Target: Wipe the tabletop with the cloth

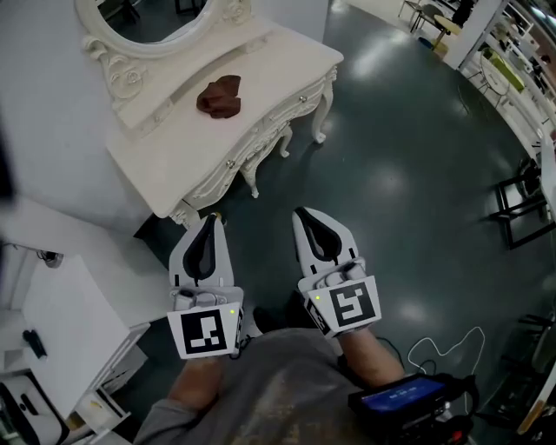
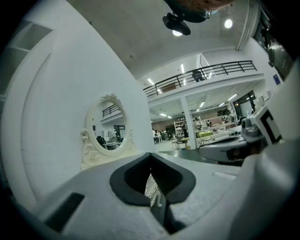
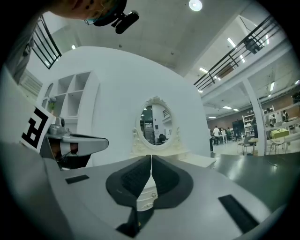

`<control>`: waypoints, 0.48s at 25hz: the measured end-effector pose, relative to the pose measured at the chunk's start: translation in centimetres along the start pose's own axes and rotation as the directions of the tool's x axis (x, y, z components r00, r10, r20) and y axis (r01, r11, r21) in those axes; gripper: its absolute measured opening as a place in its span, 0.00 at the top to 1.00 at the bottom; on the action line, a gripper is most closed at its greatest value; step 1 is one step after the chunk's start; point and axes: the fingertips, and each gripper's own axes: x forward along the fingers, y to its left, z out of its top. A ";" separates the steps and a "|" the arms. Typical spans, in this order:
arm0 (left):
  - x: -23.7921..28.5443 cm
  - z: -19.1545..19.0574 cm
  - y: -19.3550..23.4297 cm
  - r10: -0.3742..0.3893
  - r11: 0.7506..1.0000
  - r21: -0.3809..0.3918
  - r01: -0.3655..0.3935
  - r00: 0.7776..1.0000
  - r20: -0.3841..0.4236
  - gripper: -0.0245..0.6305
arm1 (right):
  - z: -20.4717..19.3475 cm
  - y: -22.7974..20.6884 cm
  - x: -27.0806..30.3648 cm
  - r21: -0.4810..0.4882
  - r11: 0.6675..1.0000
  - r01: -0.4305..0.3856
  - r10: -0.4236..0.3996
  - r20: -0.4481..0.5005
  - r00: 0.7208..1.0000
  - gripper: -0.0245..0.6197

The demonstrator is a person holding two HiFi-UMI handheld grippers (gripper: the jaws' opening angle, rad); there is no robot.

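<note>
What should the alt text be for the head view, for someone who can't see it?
Seen from above, the left gripper and right gripper, both shut and empty, are held side by side over a dark floor, short of a white dressing table. A crumpled reddish-brown cloth lies untouched on its top, in front of an oval mirror.

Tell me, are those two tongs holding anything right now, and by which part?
Nothing is held. The left tongs and right tongs are both shut and empty; the brown cloth lies on the white table, away from both.
</note>
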 end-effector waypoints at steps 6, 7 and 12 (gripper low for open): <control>3.6 1.2 -0.3 0.036 0.999 0.019 -0.036 0.999 -0.003 0.94 | 0.4 -3.6 2.1 0.000 1.000 -0.001 0.001 -0.005 1.000 0.94; 4.3 1.6 -0.5 0.037 0.999 0.025 -0.037 0.999 0.009 0.94 | 0.7 -4.3 2.4 -0.002 1.000 -0.003 0.003 -0.002 1.000 0.94; 7.2 3.6 -2.2 0.049 0.998 0.038 -0.051 0.998 0.043 0.94 | 2.0 -7.8 3.4 0.007 1.000 -0.018 0.018 0.019 1.000 0.94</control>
